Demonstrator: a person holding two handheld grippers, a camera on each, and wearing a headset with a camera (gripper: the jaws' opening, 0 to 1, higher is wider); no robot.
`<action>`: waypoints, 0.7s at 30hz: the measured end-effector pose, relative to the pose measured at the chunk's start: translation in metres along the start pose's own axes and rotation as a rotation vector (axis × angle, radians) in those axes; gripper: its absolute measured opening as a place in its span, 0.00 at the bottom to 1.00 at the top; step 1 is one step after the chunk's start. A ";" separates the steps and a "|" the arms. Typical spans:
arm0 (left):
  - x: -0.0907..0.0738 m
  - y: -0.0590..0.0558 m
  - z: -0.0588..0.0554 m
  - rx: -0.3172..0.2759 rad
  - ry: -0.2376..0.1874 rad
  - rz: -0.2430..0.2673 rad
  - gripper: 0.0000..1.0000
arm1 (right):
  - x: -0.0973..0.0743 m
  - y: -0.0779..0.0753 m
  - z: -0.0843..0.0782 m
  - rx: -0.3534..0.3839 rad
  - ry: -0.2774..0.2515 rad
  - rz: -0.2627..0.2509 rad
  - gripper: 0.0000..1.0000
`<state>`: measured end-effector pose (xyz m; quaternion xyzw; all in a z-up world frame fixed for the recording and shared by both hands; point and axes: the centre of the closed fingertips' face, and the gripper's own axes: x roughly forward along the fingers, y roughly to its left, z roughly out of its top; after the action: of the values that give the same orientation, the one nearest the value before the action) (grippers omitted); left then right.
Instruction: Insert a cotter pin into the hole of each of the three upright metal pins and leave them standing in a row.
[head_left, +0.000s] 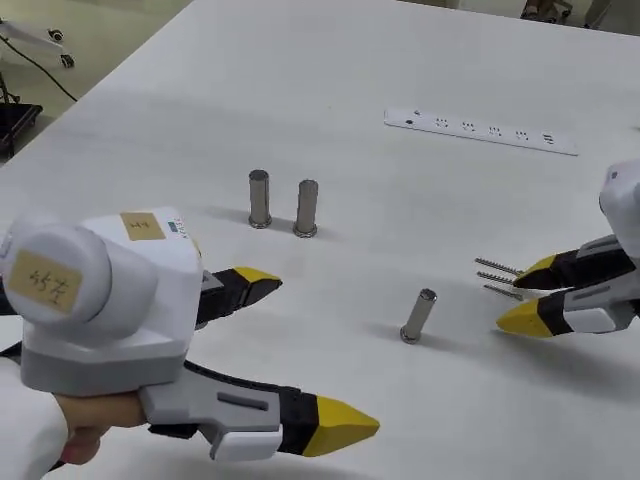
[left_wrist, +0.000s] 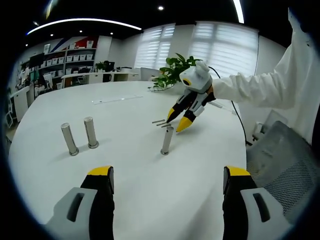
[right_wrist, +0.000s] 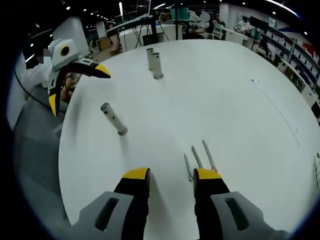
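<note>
**Q:** Where do the metal pins stand?
**A:** On the white table (head_left: 330, 90). The first metal pin (head_left: 259, 198) and second metal pin (head_left: 306, 208) stand upright side by side. The third metal pin (head_left: 418, 315) stands on its base, well apart from them and nearer the right gripper (head_left: 520, 293).

**Q:** And the cotter pins?
**A:** Three cotter pins (head_left: 497, 278) lie flat together, just beside one jaw tip of the right gripper. Its jaws are parted, with nothing between them.

**Q:** The left gripper (head_left: 315, 355)?
**A:** Its jaws are spread wide and hold nothing. It faces the pins from the near side.
</note>
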<state>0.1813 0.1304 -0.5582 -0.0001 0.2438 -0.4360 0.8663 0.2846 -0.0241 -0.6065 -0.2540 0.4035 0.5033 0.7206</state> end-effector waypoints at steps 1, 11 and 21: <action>0.000 0.000 0.000 0.000 0.001 0.001 0.89 | 0.001 -0.001 0.000 -0.002 0.007 0.002 0.30; 0.001 0.003 0.005 -0.020 -0.018 0.009 0.86 | 0.004 -0.008 -0.004 -0.024 0.056 0.017 0.23; 0.005 0.007 0.008 -0.010 -0.013 0.024 0.85 | 0.005 -0.012 -0.005 -0.097 0.107 -0.007 0.09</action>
<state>0.1924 0.1295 -0.5543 -0.0044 0.2406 -0.4244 0.8729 0.2955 -0.0297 -0.6138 -0.3167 0.4159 0.5052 0.6866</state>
